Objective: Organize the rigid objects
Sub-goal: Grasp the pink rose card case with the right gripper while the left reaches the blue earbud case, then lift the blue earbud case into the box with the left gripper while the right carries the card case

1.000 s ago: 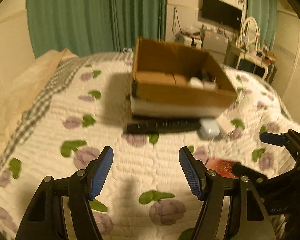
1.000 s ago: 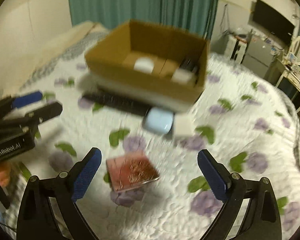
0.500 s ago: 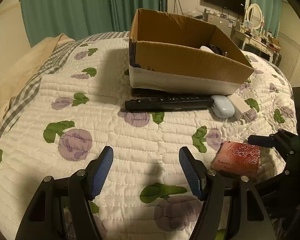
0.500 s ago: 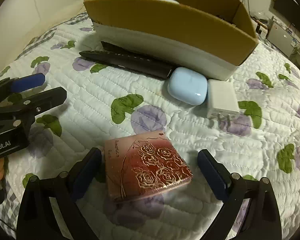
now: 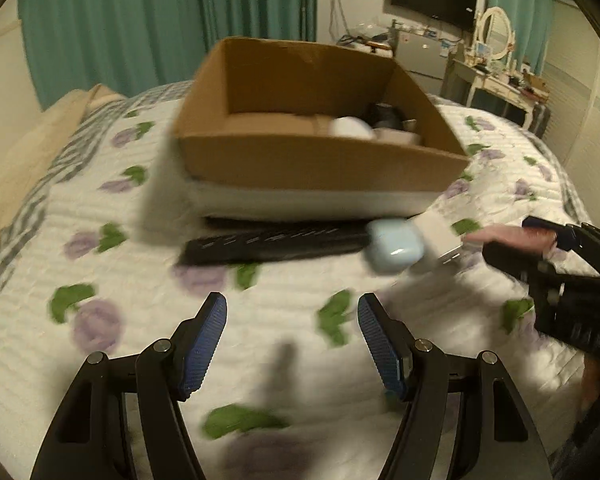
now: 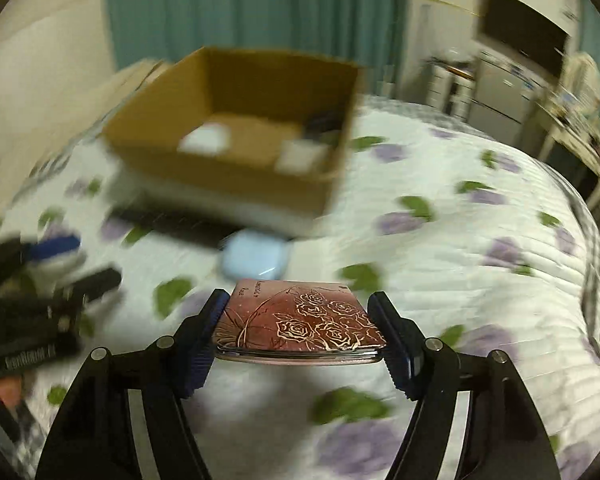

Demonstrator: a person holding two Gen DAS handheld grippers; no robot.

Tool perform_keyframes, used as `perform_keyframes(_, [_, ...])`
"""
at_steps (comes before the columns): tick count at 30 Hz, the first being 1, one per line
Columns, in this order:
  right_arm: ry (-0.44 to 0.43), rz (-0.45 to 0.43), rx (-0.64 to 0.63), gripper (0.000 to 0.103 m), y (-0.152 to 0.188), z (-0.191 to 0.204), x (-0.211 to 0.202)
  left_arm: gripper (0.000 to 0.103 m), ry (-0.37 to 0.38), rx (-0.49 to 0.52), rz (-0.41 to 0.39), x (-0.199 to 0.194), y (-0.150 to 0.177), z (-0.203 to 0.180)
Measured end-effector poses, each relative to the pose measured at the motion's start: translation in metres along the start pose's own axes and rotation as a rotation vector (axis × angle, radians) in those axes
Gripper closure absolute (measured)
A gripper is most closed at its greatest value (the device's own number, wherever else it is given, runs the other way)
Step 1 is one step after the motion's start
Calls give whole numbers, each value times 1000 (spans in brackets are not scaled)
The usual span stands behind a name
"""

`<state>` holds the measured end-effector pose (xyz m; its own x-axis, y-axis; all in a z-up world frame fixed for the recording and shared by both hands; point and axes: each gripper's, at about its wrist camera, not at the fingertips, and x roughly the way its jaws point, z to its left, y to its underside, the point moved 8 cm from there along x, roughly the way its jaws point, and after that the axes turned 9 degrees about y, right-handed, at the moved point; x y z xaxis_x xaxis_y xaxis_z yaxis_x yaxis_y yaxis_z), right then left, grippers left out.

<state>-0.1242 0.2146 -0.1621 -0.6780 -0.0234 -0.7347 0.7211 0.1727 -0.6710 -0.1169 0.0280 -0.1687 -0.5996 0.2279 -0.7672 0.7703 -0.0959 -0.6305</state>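
The bed [image 5: 100, 216], under its white quilt printed with purple flowers and green leaves, carries everything here. Toward its far edge, by the green curtains, sits the open brown cardboard box [image 6: 236, 176] with a white band along its base. Inside it, as far as the blur lets me say, lie a white rounded piece, a pale squarish piece and something dark in the far right corner.

Hard against the box's near wall lies the long black remote control [image 5: 272, 242], its long axis running along that wall, parallel to the near edge of the bed. At the remote's right end sit the pale blue rounded case [image 5: 394, 250] and, just beside it, the white charger plug [image 5: 440, 236].

Now the key relation: the flat red rectangular tin with gold roses [image 6: 300, 322] is in the right claw [image 6: 298, 330], lifted off the quilt, its broad face up, its short sides against the blue pads as the jaws are closing on it. The box lies straight ahead and a little left of it, so my read is a forward carry over the near wall.

The left claw [image 5: 292, 340] stands wide with nothing in it, over bare quilt, the remote directly ahead — it's the nearer hand for that one.
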Motion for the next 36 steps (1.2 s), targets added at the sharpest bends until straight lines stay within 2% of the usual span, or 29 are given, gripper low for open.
perform_keyframes(4, [67, -12, 38, 32, -15, -23, 6, 32, 19, 32, -5, 20, -11, -25])
perform_keyframes(14, [45, 38, 137, 32, -17, -39, 41, 32, 58, 60, 41, 77, -20, -62])
perform_keyframes(16, [38, 47, 154, 32, -15, -43, 48, 32, 34, 57, 40, 84, -22, -62])
perform_keyframes(19, [34, 55, 165, 32, -12, -44, 51, 35, 8, 30, 95, 102, -19, -58])
perform_keyframes(21, [37, 54, 163, 32, -12, -44, 51, 36, -26, 28, 101, 108, -18, -57])
perform_keyframes(23, [40, 53, 158, 32, -12, -43, 51, 45, -40, 43, 96, 107, -18, -60])
perform_keyframes(25, [44, 52, 155, 32, -11, -43, 50, 52, -23, 44, 88, 102, -18, -62])
perform_keyframes(31, [49, 40, 143, 32, -11, -39, 41, 52, 32, 27, 65, 82, -13, -67])
perform_keyframes(36, [52, 19, 122, 32, -11, -34, 25, 52, 47, 38, 31, 54, -8, -68])
